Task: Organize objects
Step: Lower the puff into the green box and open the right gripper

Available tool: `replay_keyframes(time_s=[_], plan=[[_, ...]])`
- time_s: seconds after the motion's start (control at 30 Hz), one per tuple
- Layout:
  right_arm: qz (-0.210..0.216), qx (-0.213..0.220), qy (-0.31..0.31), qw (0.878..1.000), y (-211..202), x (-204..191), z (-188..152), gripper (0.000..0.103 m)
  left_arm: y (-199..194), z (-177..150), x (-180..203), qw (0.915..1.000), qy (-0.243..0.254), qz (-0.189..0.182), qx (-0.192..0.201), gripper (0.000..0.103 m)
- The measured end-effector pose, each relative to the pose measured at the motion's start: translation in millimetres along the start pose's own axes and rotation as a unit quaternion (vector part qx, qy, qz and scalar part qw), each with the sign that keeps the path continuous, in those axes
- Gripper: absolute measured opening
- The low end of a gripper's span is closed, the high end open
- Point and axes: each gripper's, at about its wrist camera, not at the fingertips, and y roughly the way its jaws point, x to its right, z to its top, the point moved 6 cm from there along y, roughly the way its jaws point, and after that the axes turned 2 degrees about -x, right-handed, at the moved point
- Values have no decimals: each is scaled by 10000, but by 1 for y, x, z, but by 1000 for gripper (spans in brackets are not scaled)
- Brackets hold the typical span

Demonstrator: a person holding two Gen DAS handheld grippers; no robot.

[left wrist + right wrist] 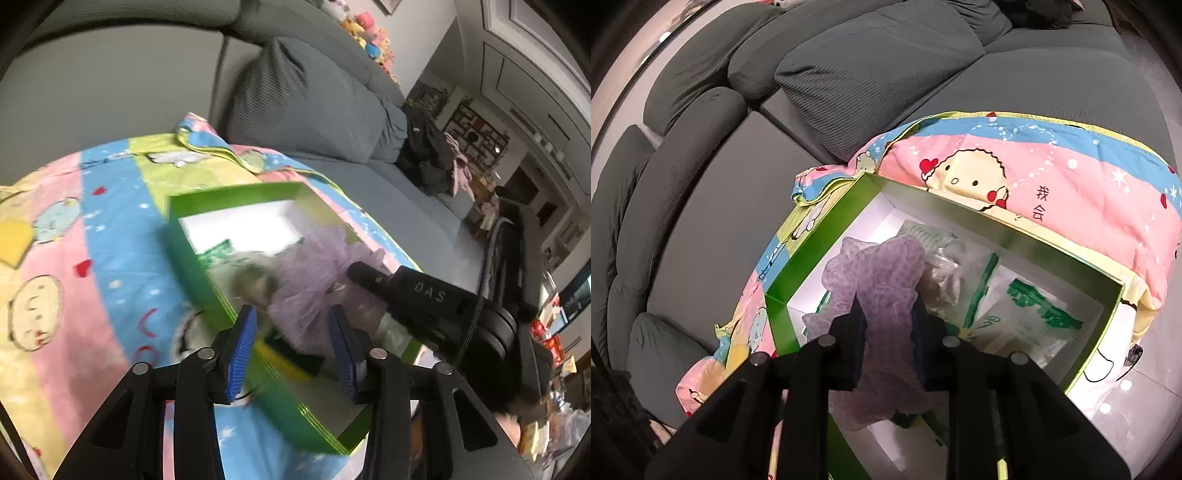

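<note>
The right gripper (888, 314) is clamped on a lilac mesh puff (882, 280) above the open green box (798, 266). Clear plastic packets (1027, 314) lie inside the box. The box rests on a cartoon-print blanket (1071, 192) spread over a grey sofa (868, 74).

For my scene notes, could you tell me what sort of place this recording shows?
Most likely a home living room: a grey sofa with cushions, a cartoon-print blanket spread over its seat, and stuffed toys lined along the sofa back.

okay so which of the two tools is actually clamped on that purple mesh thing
The right tool: its pads pinch the purple mesh over the green box. The left tool has its pads apart, gripping nothing.
</note>
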Motion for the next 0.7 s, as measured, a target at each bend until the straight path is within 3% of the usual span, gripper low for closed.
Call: replay_keyframes(time_s=[0.07, 0.17, 0.23, 0.3, 0.37, 0.47, 0.63, 0.7], plan=[[-6, -37, -43, 10000, 2, -3, -2, 26, -15, -3, -12, 9997, -144, -9, 206, 66], [92, -109, -74, 9999, 4, -11, -5, 32, -37, -11, -43, 9970, -567, 146, 505, 72], [74, -72, -107, 9999, 3, -15, -6, 40, -43, -15, -64, 9944, -822, 320, 575, 73], [-4, 59, -242, 9997, -1, -23, -8, 41, -47, -18, -85, 9910, -1114, 404, 626, 73], [-63, 164, -353, 9992, -4, -30, -9, 42, -51, -23, -109, 9846, -1590, 185, 698, 73], [-88, 200, -419, 9989, -4, -38, -12, 52, -56, -28, -135, 9743, -2141, 141, 685, 73], [-270, 293, -577, 9975, -8, -49, -17, 63, -71, -27, -149, 9706, -2208, 374, 885, 73], [-281, 424, -654, 9966, -12, -53, -16, 80, -77, -29, -152, 9705, -2195, 399, 911, 73]])
